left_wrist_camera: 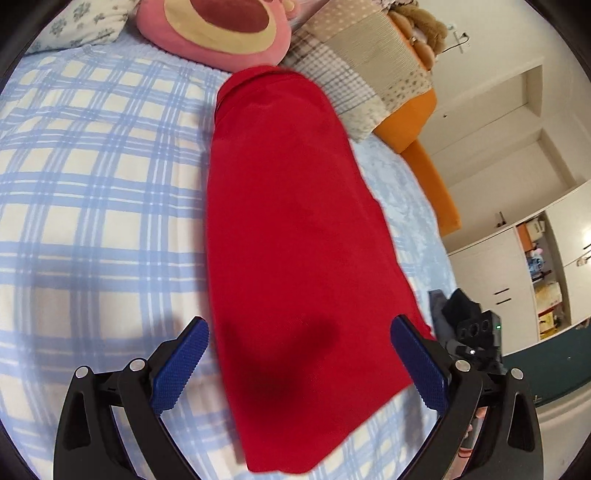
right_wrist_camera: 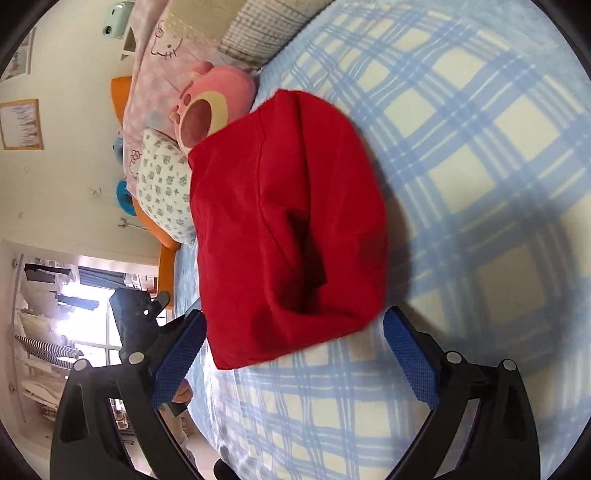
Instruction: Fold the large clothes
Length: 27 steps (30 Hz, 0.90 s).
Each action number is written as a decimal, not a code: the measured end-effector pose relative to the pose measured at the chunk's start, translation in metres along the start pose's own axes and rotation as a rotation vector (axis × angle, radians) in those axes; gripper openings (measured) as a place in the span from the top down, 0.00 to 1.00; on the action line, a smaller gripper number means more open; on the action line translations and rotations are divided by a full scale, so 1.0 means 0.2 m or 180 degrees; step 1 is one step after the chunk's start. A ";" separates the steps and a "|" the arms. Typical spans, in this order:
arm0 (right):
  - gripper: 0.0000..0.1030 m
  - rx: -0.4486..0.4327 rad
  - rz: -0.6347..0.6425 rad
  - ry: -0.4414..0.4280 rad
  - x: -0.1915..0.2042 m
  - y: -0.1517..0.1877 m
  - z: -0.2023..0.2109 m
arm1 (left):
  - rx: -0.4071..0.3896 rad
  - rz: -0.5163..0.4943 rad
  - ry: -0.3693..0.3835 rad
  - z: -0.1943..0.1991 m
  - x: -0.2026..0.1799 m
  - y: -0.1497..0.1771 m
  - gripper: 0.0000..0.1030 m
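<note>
Both claws are spread wide and hold nothing: the left claw (left_wrist_camera: 299, 363) hangs over the near end of the red garment (left_wrist_camera: 291, 229), the right claw (right_wrist_camera: 293, 354) just short of its near edge. The garment lies folded into a long smooth band on the blue plaid bed (left_wrist_camera: 92, 184), with a soft crease and a dark fold along it. Its far end touches a pink plush (left_wrist_camera: 221, 29) by the pillows (left_wrist_camera: 362, 66).

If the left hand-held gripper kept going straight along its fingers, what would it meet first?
Most likely the folded red fabric garment lying on the blue-checked bedspread; the left hand-held gripper stands open above its near end, though depth is unclear.
</note>
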State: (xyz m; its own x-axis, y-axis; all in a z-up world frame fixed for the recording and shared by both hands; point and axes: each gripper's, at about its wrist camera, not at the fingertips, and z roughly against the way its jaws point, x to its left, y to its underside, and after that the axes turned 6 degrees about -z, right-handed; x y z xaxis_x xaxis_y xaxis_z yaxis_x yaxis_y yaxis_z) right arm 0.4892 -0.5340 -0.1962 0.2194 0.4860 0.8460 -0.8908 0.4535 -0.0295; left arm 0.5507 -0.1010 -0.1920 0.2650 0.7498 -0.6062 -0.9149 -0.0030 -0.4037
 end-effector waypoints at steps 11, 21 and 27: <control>0.04 -0.0032 -0.0287 0.0166 0.03 -0.07 -0.13 | 0.0070 0.0193 -0.0099 -0.19 0.09 -0.10 0.03; 0.03 -0.0001 -0.0272 0.0105 0.17 -0.19 -0.21 | 0.0205 -0.0020 -0.0128 -0.25 0.01 -0.14 0.03; 0.03 0.0027 0.0263 0.0849 0.25 -0.16 -0.33 | 0.0167 -0.0463 -0.0521 -0.30 -0.07 -0.10 0.03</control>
State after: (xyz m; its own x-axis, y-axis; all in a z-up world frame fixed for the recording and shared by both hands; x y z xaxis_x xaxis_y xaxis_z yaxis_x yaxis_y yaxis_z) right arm 0.5553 -0.4748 -0.1876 0.2420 0.7011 0.6707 -0.9131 0.3984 -0.0870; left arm 0.5837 -0.1521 -0.2165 0.3464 0.8373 -0.4230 -0.8863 0.1443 -0.4400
